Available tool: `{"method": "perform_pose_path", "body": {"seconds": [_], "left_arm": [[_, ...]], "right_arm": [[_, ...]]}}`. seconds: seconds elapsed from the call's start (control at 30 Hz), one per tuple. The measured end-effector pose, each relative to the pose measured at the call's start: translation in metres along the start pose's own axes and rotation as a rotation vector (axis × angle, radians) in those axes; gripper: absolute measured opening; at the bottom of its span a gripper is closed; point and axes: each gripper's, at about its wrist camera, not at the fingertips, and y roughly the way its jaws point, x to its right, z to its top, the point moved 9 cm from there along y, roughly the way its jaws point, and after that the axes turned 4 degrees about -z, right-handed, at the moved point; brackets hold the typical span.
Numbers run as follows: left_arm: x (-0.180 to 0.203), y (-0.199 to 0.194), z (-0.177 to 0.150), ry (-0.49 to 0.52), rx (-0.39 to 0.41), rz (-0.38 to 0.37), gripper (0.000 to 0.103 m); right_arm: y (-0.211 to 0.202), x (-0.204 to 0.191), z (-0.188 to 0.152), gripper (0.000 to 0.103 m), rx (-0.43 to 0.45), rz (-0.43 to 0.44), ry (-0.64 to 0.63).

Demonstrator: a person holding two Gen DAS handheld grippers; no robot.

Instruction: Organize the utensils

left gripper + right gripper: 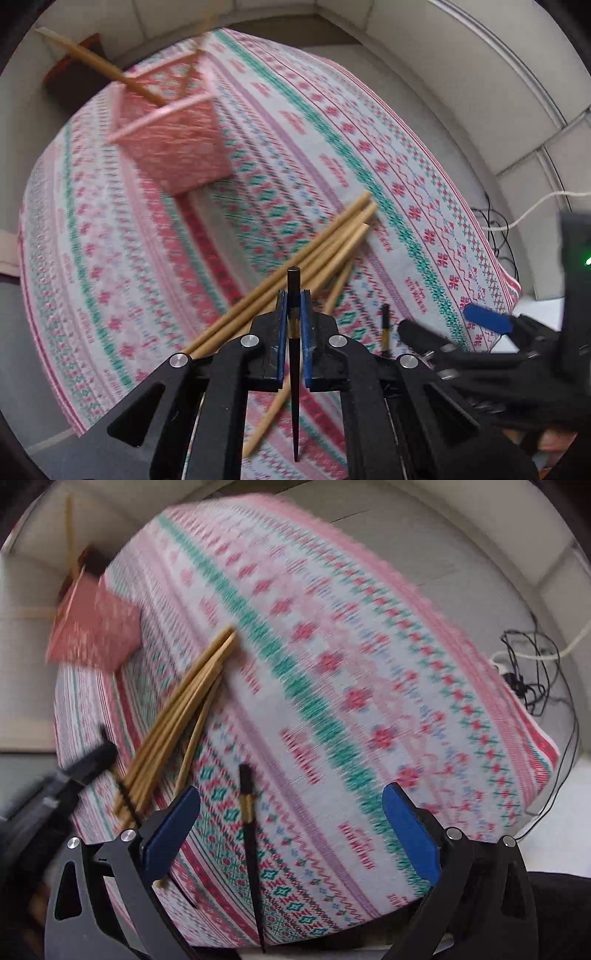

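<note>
My left gripper (294,306) is shut on a black chopstick (294,354), held upright above the patterned tablecloth (258,129). Under it lies a bundle of wooden chopsticks (325,240). A pink mesh holder (173,136) stands at the far left with wooden chopsticks (99,64) in it. My right gripper (291,819) is open and empty, jaws wide apart above a second black chopstick (251,842) that lies on the cloth. The wooden bundle (184,709) and the pink holder (96,627) show to its left. The right gripper's blue pad (487,319) shows at the right of the left wrist view.
The table is round and its cloth hangs over the edge. A tiled wall (461,74) curves behind it. Black and white cables (528,672) lie on the floor at the right. The left gripper's black body (74,771) shows at the left of the right wrist view.
</note>
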Motion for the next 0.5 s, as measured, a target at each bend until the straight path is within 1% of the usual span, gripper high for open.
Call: {"method": "perform_pose_path", "body": {"seconds": [0.07,0.1,0.13,0.17,0.2,0.23,0.27,0.3,0.33,0.4,0.5], "left_arm": [[-0.018,-0.016,0.001,-0.025,0.042,0.019,0.006],[-0.025,-0.027,-0.001,-0.034,0.057,0.022,0.006],[-0.032,-0.036,0.001,-0.043,0.079,0.025,0.006],[-0.036,-0.043,0.002,-0.048,0.096,0.028,0.006],[-0.04,-0.05,0.003,-0.053,0.113,0.026,0.006],[-0.044,-0.057,0.005,-0.057,0.129,0.022,0.006],[-0.047,-0.064,0.007,-0.059,0.142,0.021,0.006],[-0.048,-0.067,0.007,-0.06,0.153,0.02,0.006],[-0.049,-0.072,0.008,-0.058,0.162,0.017,0.006],[-0.048,-0.078,0.009,-0.051,0.171,0.012,0.006],[-0.042,-0.089,0.012,-0.038,0.193,0.0,0.006]], "right_arm": [[0.012,-0.012,-0.008,0.092,-0.021,-0.031,-0.049],[0.019,-0.017,-0.012,0.087,-0.03,-0.062,-0.081],[0.021,-0.02,-0.014,0.086,-0.01,-0.097,-0.105],[0.02,-0.025,-0.014,0.083,0.026,-0.122,-0.129],[0.019,-0.027,-0.014,0.07,0.057,-0.164,-0.15],[0.017,-0.029,-0.013,0.054,0.092,-0.196,-0.171],[0.015,-0.032,-0.012,0.045,0.115,-0.202,-0.186],[0.013,-0.032,-0.011,0.027,0.129,-0.209,-0.191],[0.014,-0.033,-0.01,0.011,0.122,-0.18,-0.188],[0.012,-0.03,-0.007,0.008,0.113,-0.144,-0.166],[0.0,-0.026,-0.002,0.007,0.13,-0.076,-0.144]]}}
